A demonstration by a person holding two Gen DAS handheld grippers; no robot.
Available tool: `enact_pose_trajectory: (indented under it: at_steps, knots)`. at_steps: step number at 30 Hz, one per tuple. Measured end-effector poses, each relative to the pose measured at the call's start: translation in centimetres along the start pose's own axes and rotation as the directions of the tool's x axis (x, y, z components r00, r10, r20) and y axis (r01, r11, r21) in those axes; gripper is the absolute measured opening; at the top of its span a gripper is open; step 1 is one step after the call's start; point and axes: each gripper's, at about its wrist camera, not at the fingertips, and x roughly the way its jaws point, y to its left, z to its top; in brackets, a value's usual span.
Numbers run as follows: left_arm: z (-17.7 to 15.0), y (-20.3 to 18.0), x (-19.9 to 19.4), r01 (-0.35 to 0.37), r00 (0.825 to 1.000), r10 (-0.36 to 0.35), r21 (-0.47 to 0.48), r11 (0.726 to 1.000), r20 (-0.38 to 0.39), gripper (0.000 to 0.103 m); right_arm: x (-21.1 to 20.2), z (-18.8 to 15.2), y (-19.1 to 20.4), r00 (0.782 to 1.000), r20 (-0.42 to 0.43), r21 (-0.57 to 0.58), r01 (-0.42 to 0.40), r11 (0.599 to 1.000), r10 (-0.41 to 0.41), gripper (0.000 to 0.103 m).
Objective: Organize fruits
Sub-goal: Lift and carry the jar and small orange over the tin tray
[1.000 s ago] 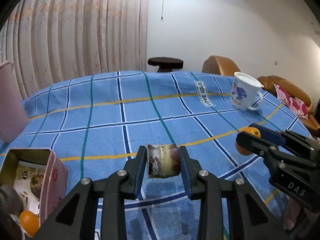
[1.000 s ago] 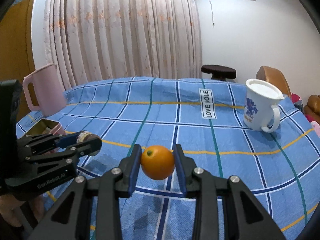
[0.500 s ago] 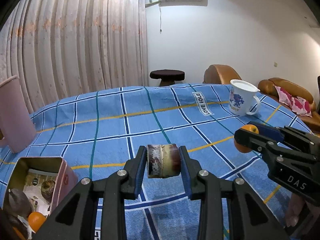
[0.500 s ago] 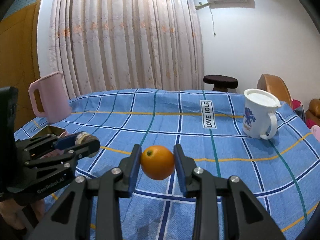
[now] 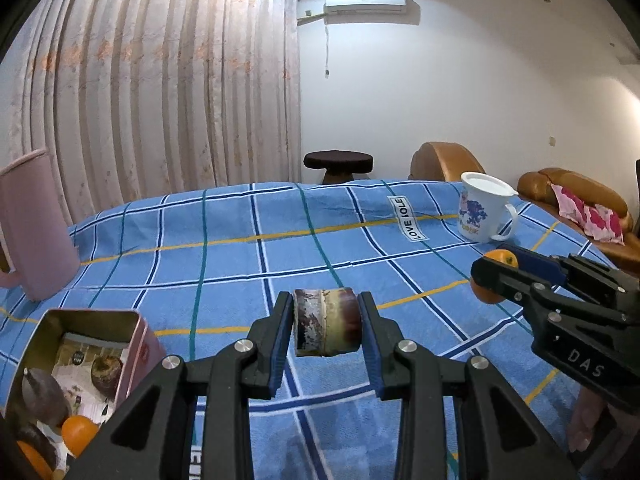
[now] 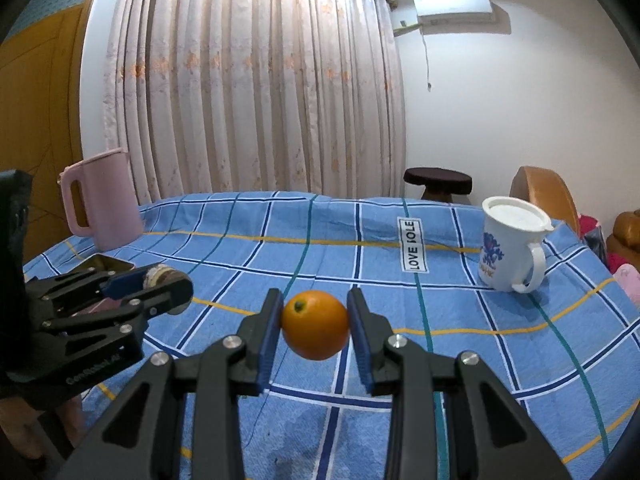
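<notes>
Soft indoor light, sharp focus, fisheye bending edges, dark corner vignette.

A white wall [image 5: 460,92] closes the far side of the room. An air conditioner [image 5: 365,0] is mounted high on it, near the ceiling, with a thin cord hanging below. Pleated pale-pink curtains [image 5: 160,100] with a faint floral print cover the left side from ceiling level down. A wooden panel [image 6: 36,100] stands left of the curtains. A round dark stool [image 5: 338,160] sits behind the table. Tan leather seating [image 5: 568,188] lines the right wall, bearing a pink floral cushion [image 5: 588,216].
</notes>
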Motion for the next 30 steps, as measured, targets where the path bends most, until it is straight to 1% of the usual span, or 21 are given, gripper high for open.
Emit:
enact_pose_trajectory:
  at_steps: [5,7,11,15,20,24,26,30]
  knots:
    - [-0.5,1.5,-1.2,-0.008,1.000,0.008,-0.018,1.000,-0.004,0.034,-0.1,-0.1,1.8,1.000,-0.010,-0.031,-0.028,0.999,0.028,0.036]
    - [-0.7,2.2,-1.7,-0.012,1.000,0.012,-0.028,1.000,-0.003,0.034,0.1,-0.1,2.6,0.998,-0.018,-0.027,-0.056,0.998,0.056,0.036]
    - [-0.9,3.6,-2.6,-0.014,1.000,0.014,-0.049,0.999,0.000,0.034,0.4,-0.1,4.3,0.997,-0.028,-0.047,-0.075,0.996,0.073,0.036]
    - [-0.9,5.1,-3.8,-0.026,1.000,0.026,-0.071,0.997,0.003,0.034,0.9,0.3,6.5,0.994,-0.037,-0.066,-0.108,0.992,0.106,0.036]
    - [-0.8,7.3,-5.8,-0.065,0.998,0.066,-0.081,0.995,0.011,0.034,1.0,1.5,9.3,0.987,-0.025,-0.081,-0.161,0.984,0.160,0.036]
    - [-0.8,9.3,-7.3,-0.097,0.995,0.098,-0.092,0.991,0.009,0.034,1.2,2.7,11.9,0.973,-0.017,-0.072,-0.231,0.970,0.231,0.036]
    - [-0.9,10.6,-8.2,-0.125,0.992,0.127,-0.100,0.987,0.009,0.035,1.3,3.1,13.1,0.965,-0.016,-0.071,-0.264,0.962,0.263,0.036]
    - [-1.3,12.9,-9.3,-0.172,0.985,0.173,-0.120,0.978,-0.002,0.035,1.6,3.7,16.3,0.946,-0.020,-0.100,-0.324,0.941,0.324,0.036]
